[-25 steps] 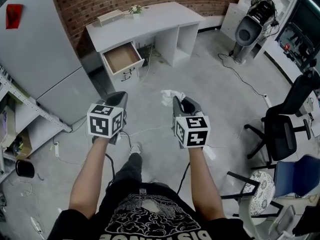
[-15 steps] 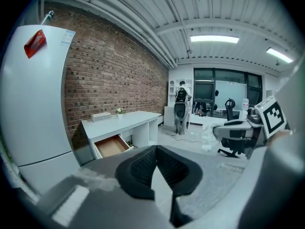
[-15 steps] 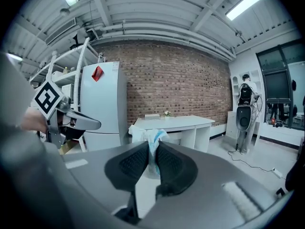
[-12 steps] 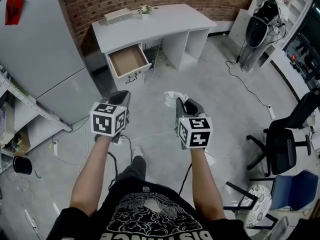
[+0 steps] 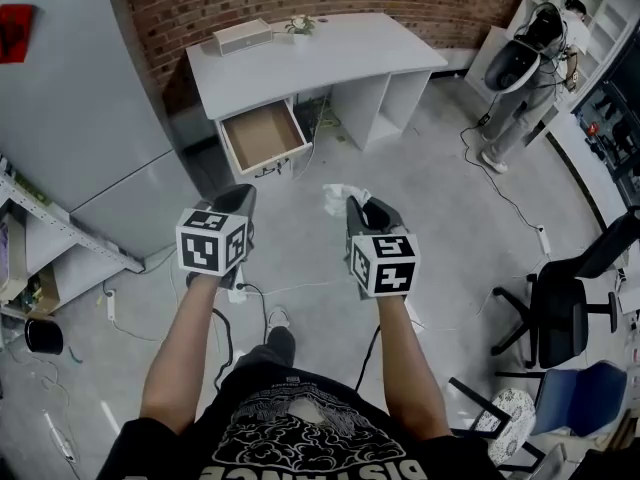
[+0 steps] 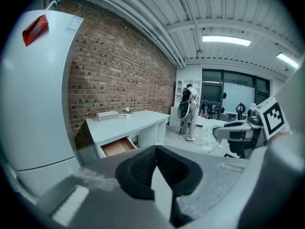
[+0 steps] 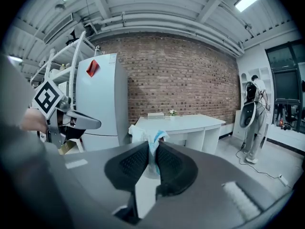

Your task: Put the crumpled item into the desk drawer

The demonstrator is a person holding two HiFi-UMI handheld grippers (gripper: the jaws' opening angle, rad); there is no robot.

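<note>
My right gripper (image 5: pixel 352 204) (image 7: pixel 152 146) is shut on the crumpled item (image 5: pixel 340 196) (image 7: pixel 148 138), a white and blue wad that sticks up between the pads. It hangs in mid-air above the floor, well short of the white desk (image 5: pixel 320 53) (image 7: pixel 190 123). The desk drawer (image 5: pixel 262 136) (image 6: pixel 116 147) stands pulled open at the desk's left end, with a bare brown bottom. My left gripper (image 5: pixel 232 200) (image 6: pixel 156 148) is level with the right one, shut with nothing in it. In the left gripper view, the right gripper (image 6: pixel 238 132) shows with the wad (image 6: pixel 208 138).
A tall grey cabinet (image 5: pixel 90 98) stands left of the desk, with a metal shelf (image 5: pixel 40 218) beside it. A box (image 5: pixel 242 35) and a small plant (image 5: pixel 300 26) sit on the desktop. Cables (image 5: pixel 300 288) cross the floor. A person (image 5: pixel 530 58) stands at the back right; office chairs (image 5: pixel 560 308) at right.
The desk and open drawer have slid a little rightward and nearer in the head view as I walk. Both grippers keep their pose. The person at the back right has come into view.
</note>
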